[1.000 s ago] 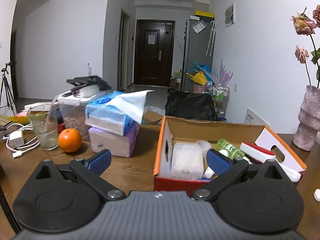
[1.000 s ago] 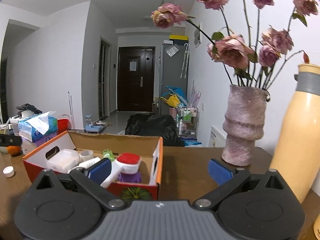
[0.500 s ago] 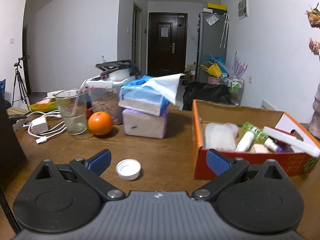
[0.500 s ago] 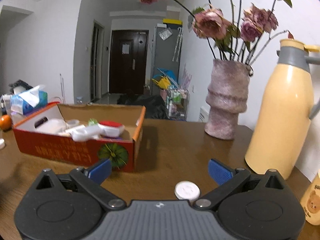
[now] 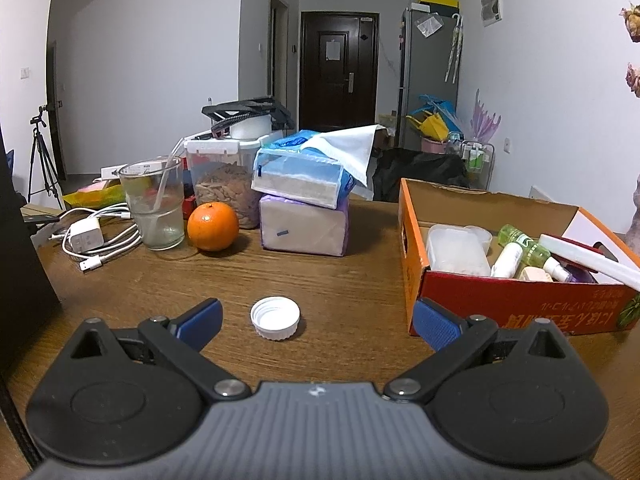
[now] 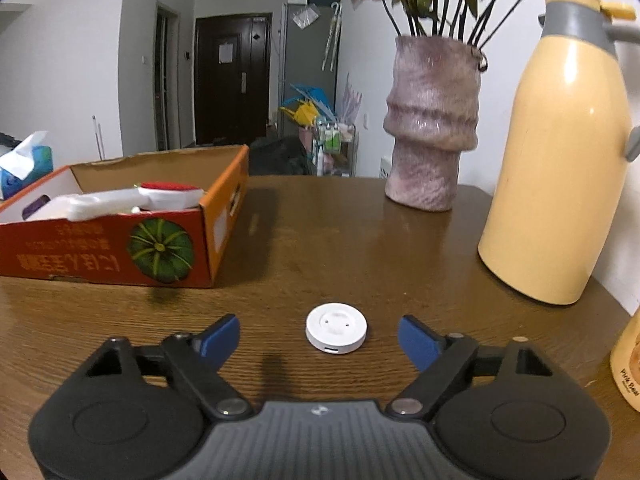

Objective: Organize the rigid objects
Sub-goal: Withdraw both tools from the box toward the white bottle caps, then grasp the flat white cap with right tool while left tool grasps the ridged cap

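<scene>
While the cardboard box [image 5: 416, 264] already holds several bottles and containers, two items remain out on the table [image 6: 360, 240]: a white bottle cap [image 5: 275, 317] between the spread left gripper [image 5: 316, 318] jaws, a white round disc [image 6: 336, 333] between the closing, not-yet-touching right gripper [image 6: 319, 336] jaws.

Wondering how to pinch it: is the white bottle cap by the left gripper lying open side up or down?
Open side up. The white bottle cap shows its hollow interior and inner rim, lying flat on the table.
</scene>
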The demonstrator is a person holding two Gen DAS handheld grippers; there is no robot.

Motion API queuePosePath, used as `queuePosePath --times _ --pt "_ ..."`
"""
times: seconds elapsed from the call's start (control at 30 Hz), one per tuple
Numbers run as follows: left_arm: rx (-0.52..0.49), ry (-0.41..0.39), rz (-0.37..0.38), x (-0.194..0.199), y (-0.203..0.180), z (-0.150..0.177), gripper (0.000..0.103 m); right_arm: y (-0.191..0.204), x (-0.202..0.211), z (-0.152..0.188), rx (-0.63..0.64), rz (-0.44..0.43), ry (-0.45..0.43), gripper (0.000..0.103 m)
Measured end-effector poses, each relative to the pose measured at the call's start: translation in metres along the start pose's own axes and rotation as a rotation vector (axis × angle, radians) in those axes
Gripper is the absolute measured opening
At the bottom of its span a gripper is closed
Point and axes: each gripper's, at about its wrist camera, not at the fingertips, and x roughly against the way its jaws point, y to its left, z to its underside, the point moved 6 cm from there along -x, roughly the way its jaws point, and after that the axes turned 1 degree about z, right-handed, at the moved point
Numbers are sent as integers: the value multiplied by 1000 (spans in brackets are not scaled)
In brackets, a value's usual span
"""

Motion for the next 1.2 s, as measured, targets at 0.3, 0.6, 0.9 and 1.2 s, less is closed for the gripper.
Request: queuePosePath --times 0.3,0.6,0.9,1.2 --pt "6 20 -11 -8 3 3 103 -14 -33 -2 -91 -22 80 48" --pt "16 44 -24 -16 8 5 103 -8 -25 -7 -70 -32 23 38" --pt "31 98 -59 -39 23 9 103 -7 -11 -13 -87 -28 -58 38" --pt "62 167 -83 -78 44 9 103 -7 -6 -13 -106 -14 -84 38"
